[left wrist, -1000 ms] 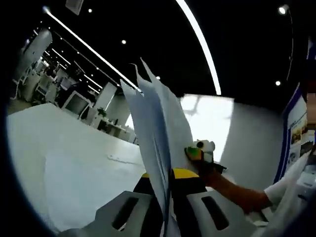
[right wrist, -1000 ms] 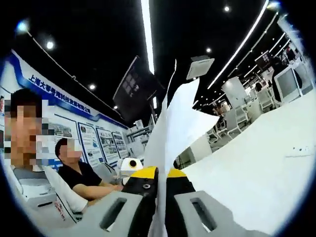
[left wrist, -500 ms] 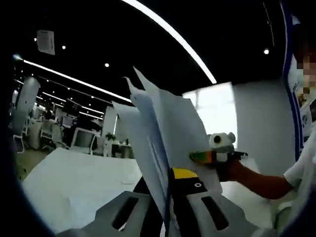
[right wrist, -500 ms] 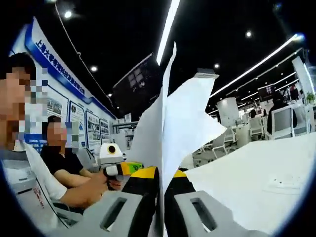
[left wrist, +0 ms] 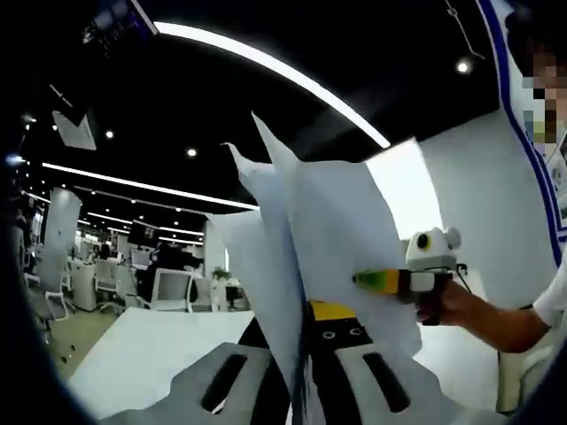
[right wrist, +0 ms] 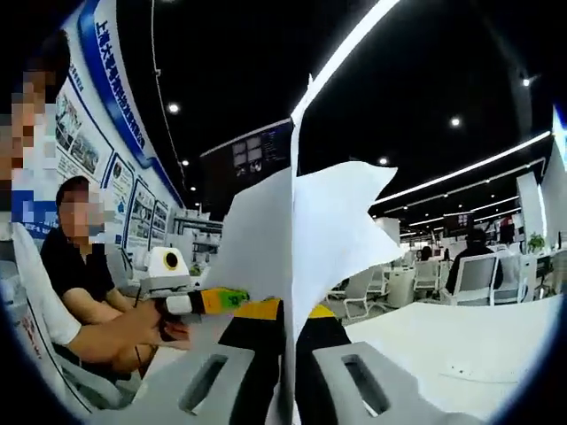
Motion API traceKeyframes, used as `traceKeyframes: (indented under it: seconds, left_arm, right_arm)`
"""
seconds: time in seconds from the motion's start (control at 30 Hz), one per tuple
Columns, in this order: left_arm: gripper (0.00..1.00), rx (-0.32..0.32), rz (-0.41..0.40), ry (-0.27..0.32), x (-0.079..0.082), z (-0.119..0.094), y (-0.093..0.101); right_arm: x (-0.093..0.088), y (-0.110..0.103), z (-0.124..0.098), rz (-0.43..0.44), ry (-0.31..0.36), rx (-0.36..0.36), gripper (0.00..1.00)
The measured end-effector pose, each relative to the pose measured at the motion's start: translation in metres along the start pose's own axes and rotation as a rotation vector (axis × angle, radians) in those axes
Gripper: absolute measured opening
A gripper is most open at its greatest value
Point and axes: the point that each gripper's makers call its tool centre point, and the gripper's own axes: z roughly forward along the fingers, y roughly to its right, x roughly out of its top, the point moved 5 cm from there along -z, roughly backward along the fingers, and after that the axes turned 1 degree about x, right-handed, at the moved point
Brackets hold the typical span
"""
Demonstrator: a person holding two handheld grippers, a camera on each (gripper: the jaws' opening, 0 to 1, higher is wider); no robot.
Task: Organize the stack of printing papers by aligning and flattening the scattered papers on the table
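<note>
In the left gripper view, the left tool point(left wrist: 299, 372) rises from the lower edge with its two jaws closed tight on the stack of printing papers point(left wrist: 341, 257), which stands up edge-on between them and fans out above the jaw tips, its corners uneven and pointing up toward the dark ceiling. Just to the right of the sheets, the right tool point(left wrist: 376, 281) reaches in from the side, its green and yellow tip touching the sheets' face, held by a person's hand point(left wrist: 447, 305). Below and to the left of the jaws lies the white surface point(left wrist: 151, 350), well under the lifted sheets; office chairs point(left wrist: 168, 288) stand far beyond it. In the right gripper view, the right tool point(right wrist: 290, 372) comes up from the bottom with its jaws pressed together on the same stack of printing papers, seen here edge-on as a thin vertical line with sheets splaying to both sides above the yellow jaw tips. To the left of the jaws, the left tool point(right wrist: 232, 299) meets the sheets, gripped by a hand point(right wrist: 146, 323). A seated person in a dark shirt point(right wrist: 75, 266) is further left. The white surface stretches away to the right of the jaws, beneath the raised sheets.
</note>
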Motion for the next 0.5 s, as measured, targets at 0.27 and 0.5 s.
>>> traceKeyframes:
  seconds: [0.27,0.5]
  left_arm:
    - [0.19,-0.002,-0.028,-0.013,-0.014,-0.005,-0.003]
    - [0.27,-0.04,-0.031,-0.02,-0.016,-0.009,-0.001]
  right_arm:
    - [-0.022,0.001,-0.006,0.047,-0.049,0.04,0.15]
    - [-0.031,0.0,-0.012,0.055,-0.095,0.081,0.32]
